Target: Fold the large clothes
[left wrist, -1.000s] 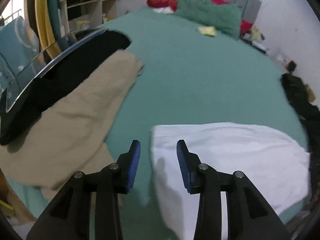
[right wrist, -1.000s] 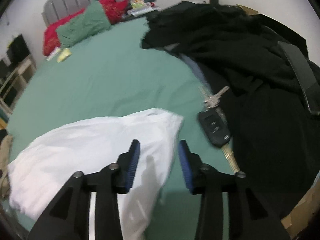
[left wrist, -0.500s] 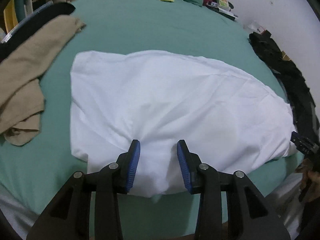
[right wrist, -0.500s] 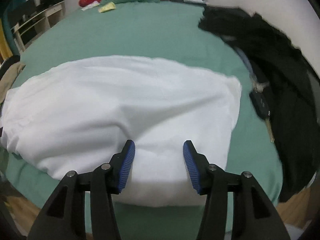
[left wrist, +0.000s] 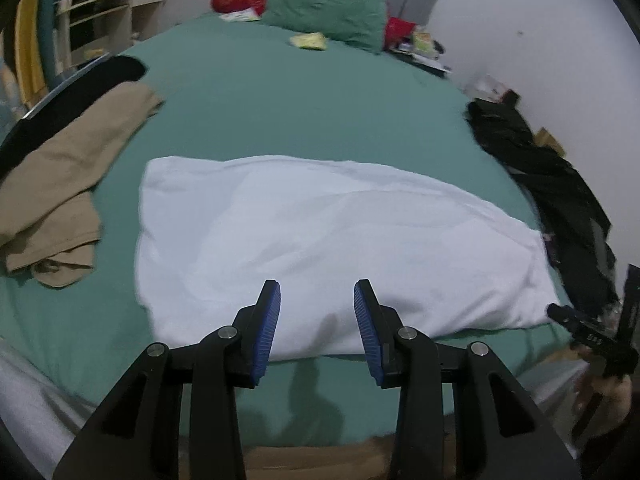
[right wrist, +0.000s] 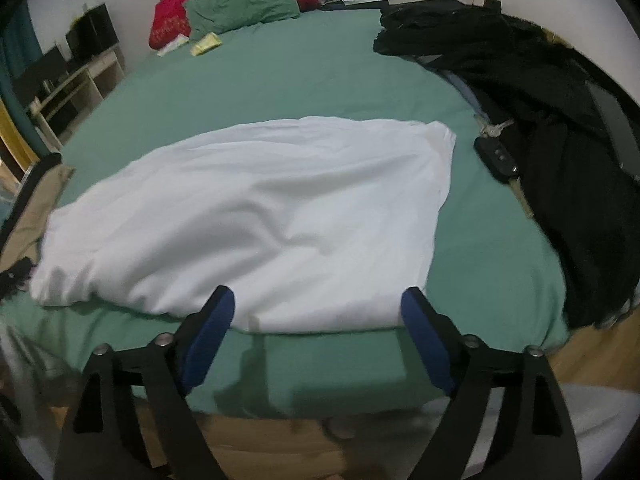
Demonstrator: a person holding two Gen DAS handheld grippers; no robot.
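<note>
A large white garment (left wrist: 320, 232) lies folded into a wide band across the near part of the green bed (left wrist: 304, 96); it also shows in the right wrist view (right wrist: 256, 216). My left gripper (left wrist: 317, 312) is open and empty, held above the garment's near edge. My right gripper (right wrist: 318, 312) is open wide and empty, just in front of the garment's near edge and above the bed's front edge. Neither gripper touches the cloth. The right gripper's body (left wrist: 592, 336) shows at the right edge of the left wrist view.
A beige garment (left wrist: 64, 184) lies on the bed's left side beside a black item (left wrist: 68, 96). A black clothes pile (right wrist: 560, 128) and a car key (right wrist: 496, 158) lie on the right. Green and red pillows (right wrist: 240, 4) sit at the headboard. Shelves (left wrist: 104, 12) stand at the left.
Both grippers pulled back toward the bed's front edge, off the white garment. The right gripper's jaws opened much wider. The garment stays flat on the bed.
</note>
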